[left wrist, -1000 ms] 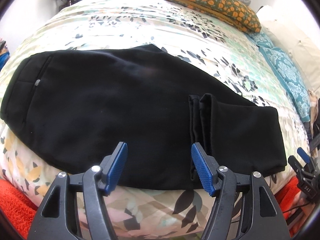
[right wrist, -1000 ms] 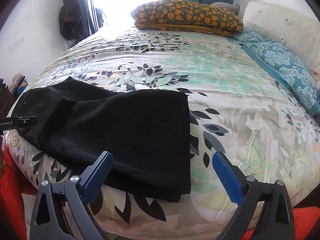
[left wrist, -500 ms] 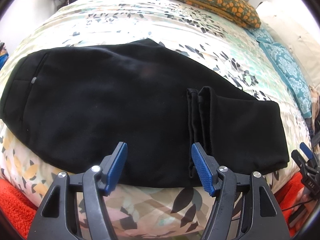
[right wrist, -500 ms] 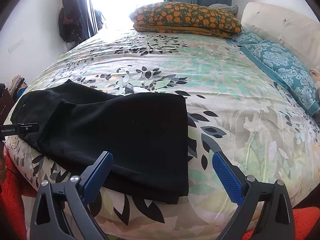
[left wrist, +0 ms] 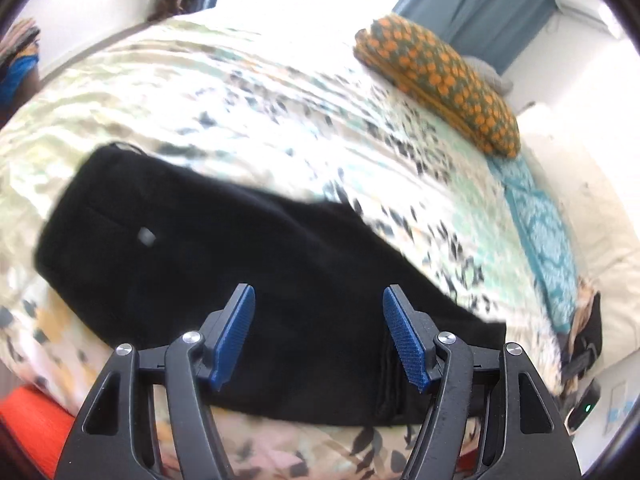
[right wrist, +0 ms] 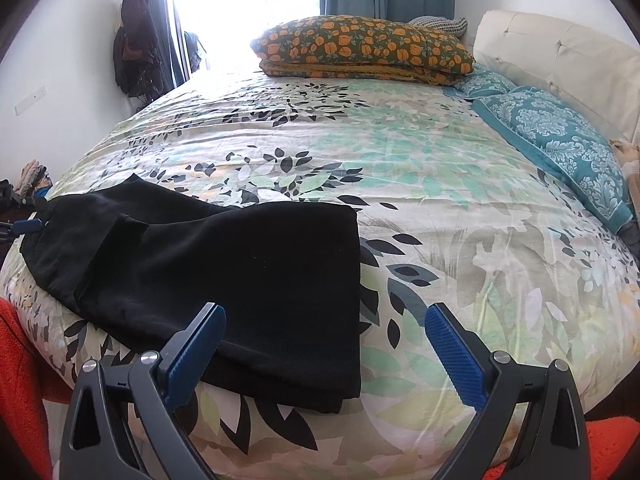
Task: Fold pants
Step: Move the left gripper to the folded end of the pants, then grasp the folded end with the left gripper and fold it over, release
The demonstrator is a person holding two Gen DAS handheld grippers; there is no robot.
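The folded cloth pants [right wrist: 224,264] are plain black, lying on a cream bedspread [right wrist: 400,168] printed with leaves in black, grey, mint green and pale orange. At the far side sits a dark green cushion [right wrist: 364,46] patterned with orange flowers, beside a teal pillow [right wrist: 560,140] with a pale damask motif. Both black grippers carry blue ribbed pads [right wrist: 454,346].

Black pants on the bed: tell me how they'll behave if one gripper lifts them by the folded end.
The black pants probably flop and unfold, since they drape limply over the bed's edge. Likely light; the layered fabric may slide apart.
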